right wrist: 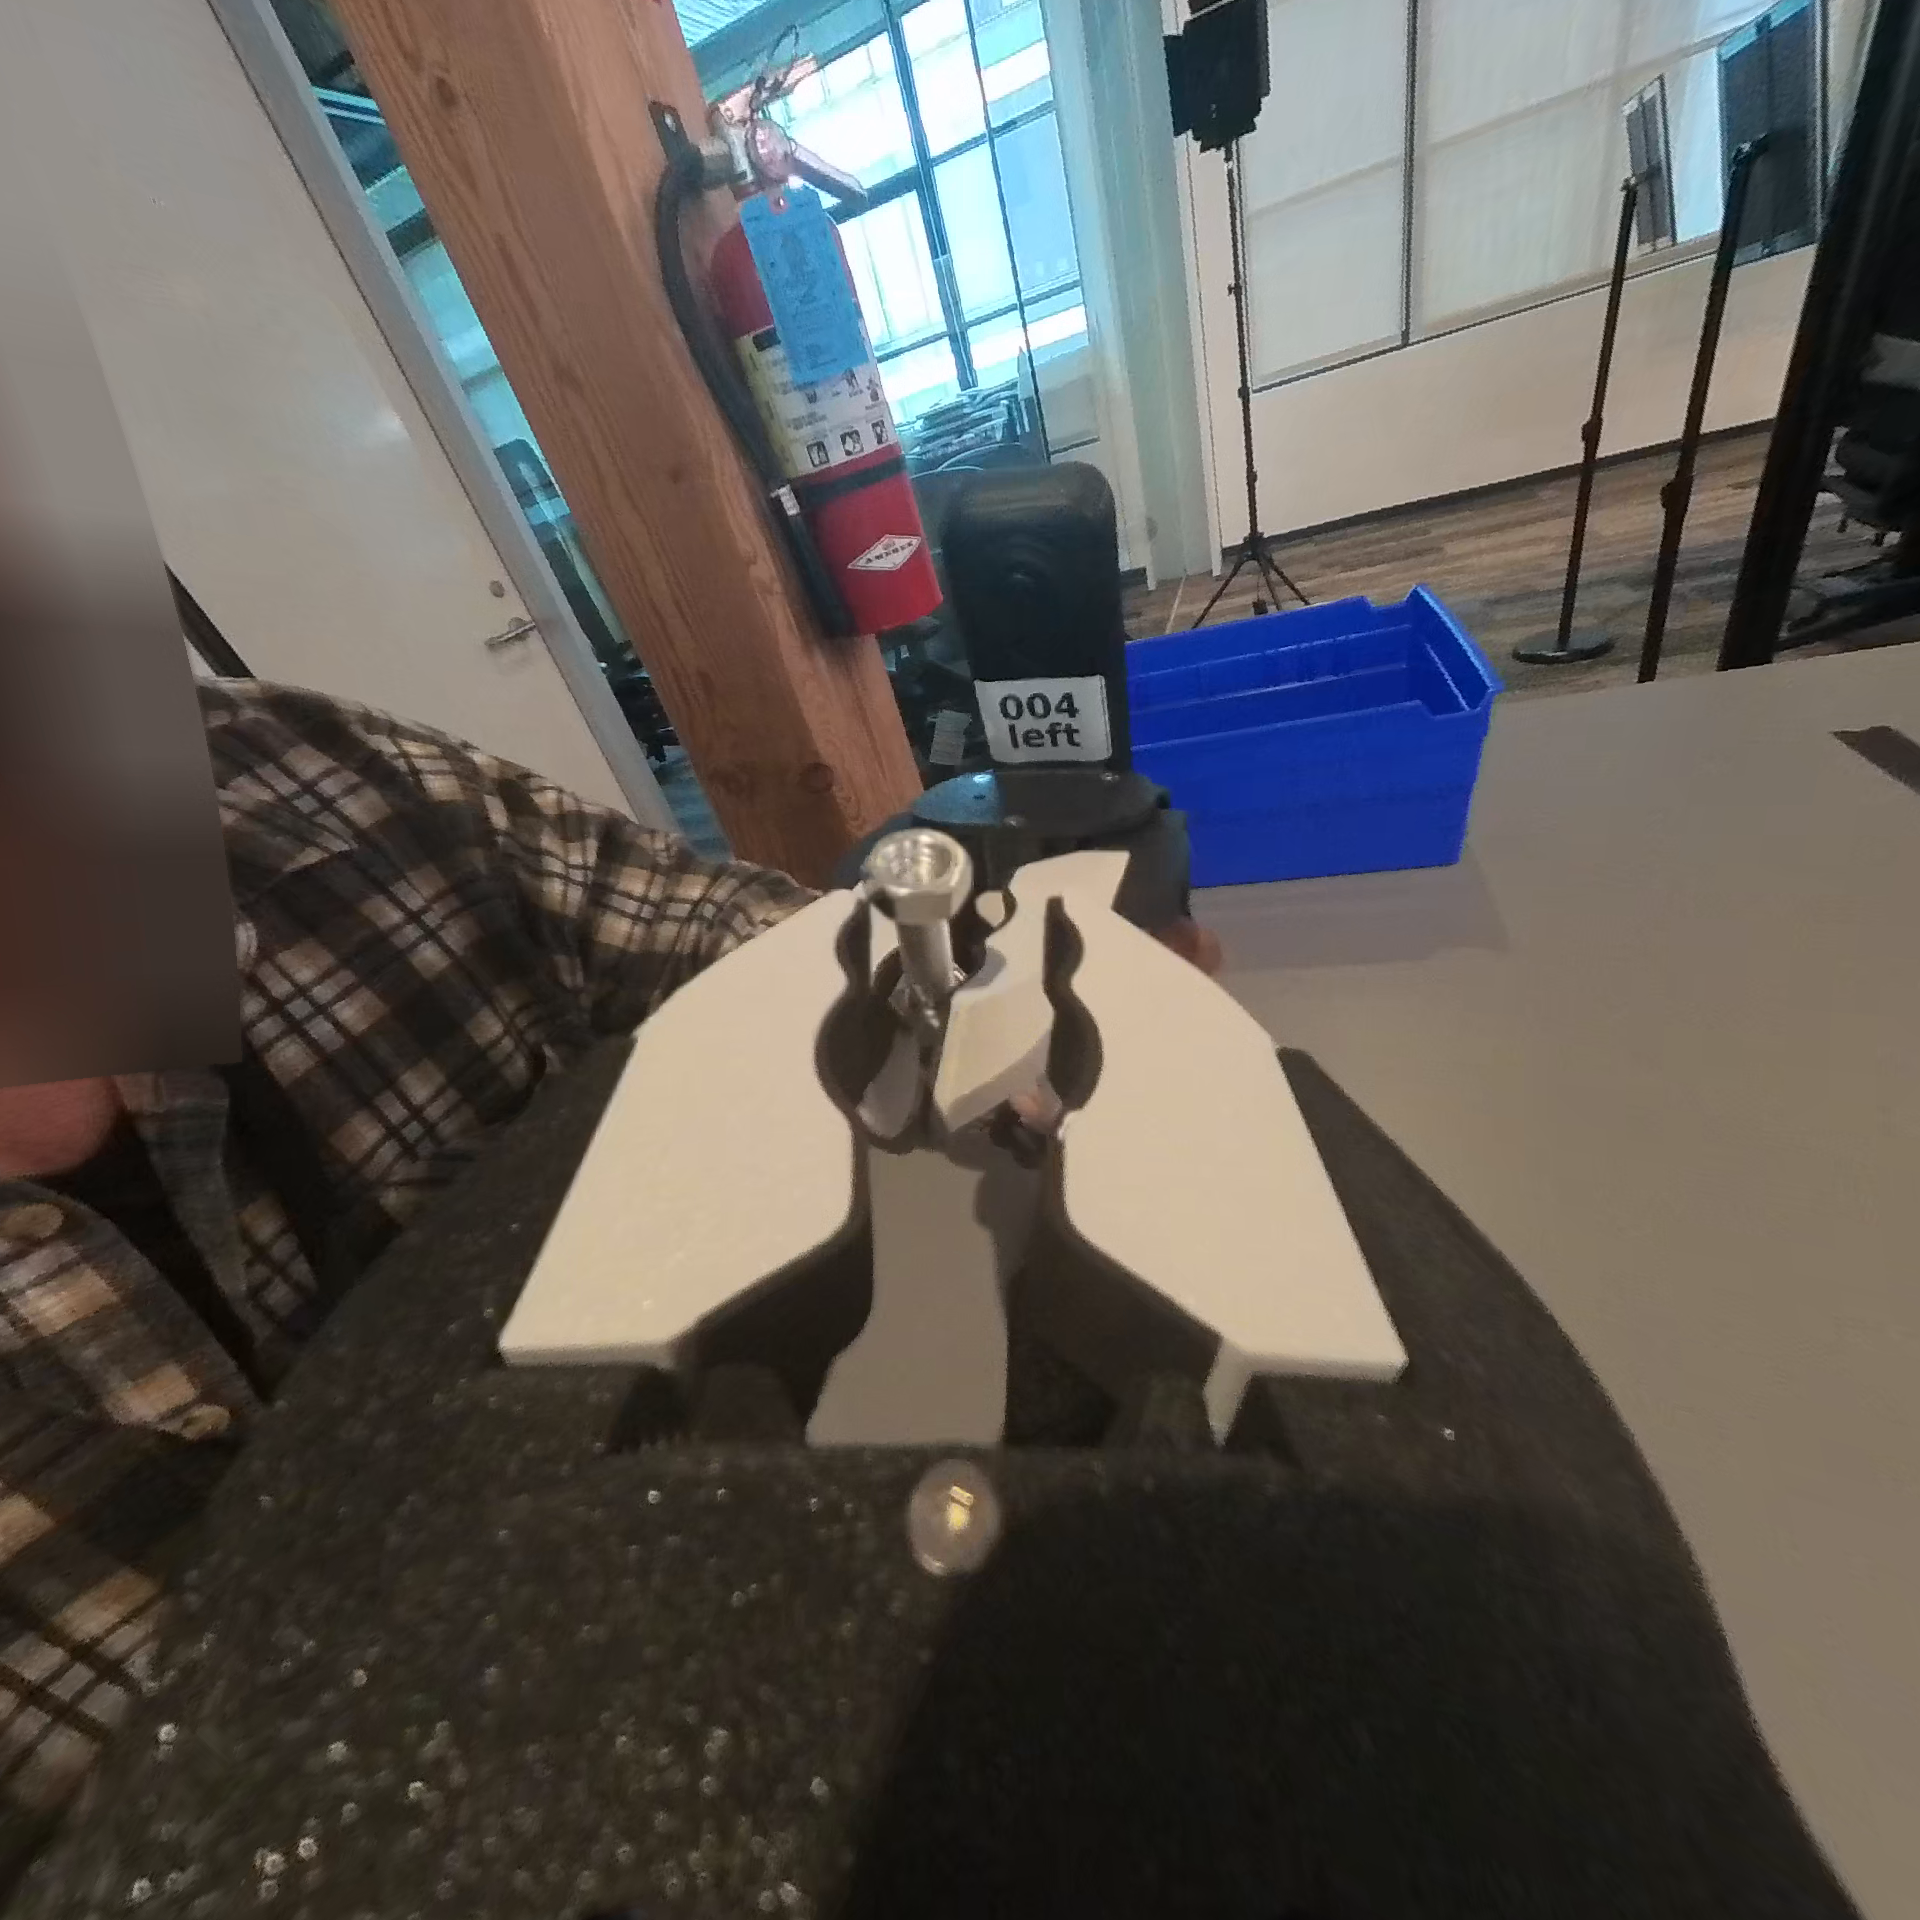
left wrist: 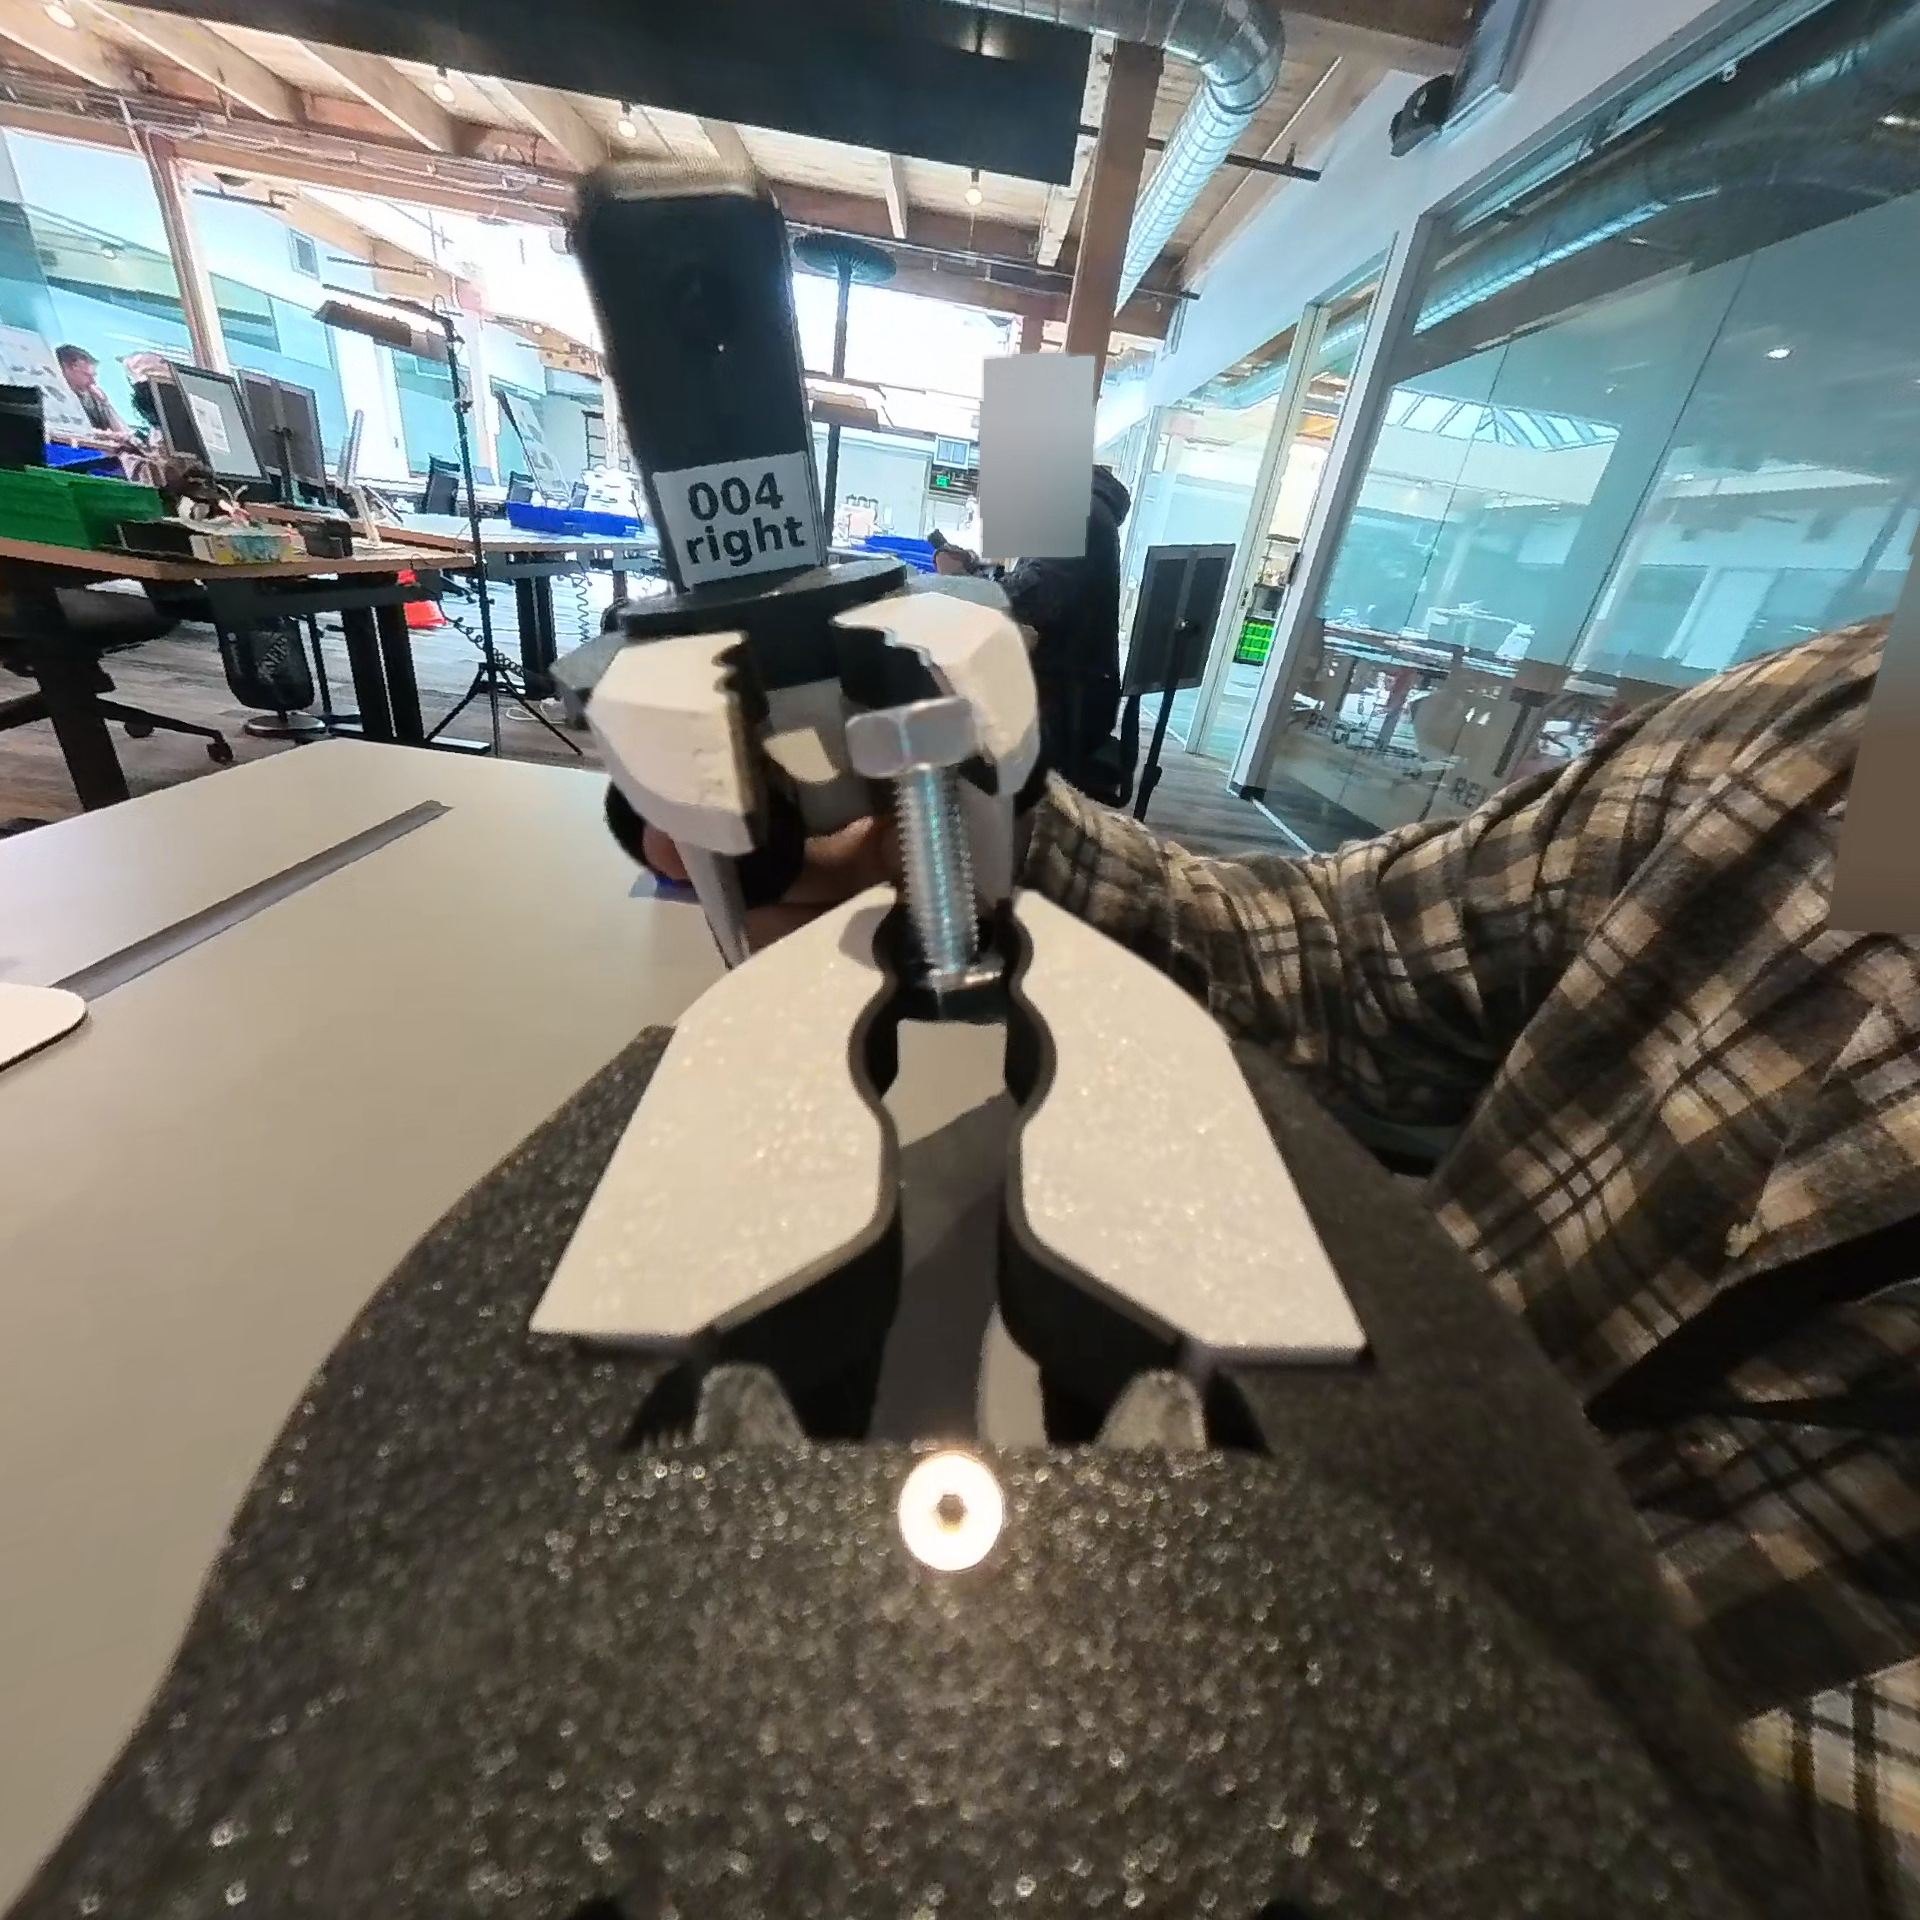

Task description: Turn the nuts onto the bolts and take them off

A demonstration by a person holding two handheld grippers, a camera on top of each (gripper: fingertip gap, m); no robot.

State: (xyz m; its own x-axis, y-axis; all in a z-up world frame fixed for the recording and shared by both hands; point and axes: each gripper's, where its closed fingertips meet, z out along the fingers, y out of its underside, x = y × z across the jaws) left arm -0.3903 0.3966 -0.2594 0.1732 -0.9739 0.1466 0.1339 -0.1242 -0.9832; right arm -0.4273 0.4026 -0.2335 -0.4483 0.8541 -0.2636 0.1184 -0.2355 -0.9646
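Note:
A silver hex-head bolt stands upright above the table, head up. A dark nut sits on its lower end. My left gripper is shut on the nut and carries the bolt. My right gripper faces it from behind with its jaws apart; the bolt head lies against one of its fingers. In the right wrist view the bolt head sits by the left fingertip of my right gripper, with a gap to the other finger. One left-gripper finger shows between them.
The grey table has a dark groove and a white object at its left edge. A blue bin stands on the table behind the grippers. A person's plaid sleeve is on the right. A wooden post with a fire extinguisher stands behind. Left and right tips are no more than a few centimetres apart.

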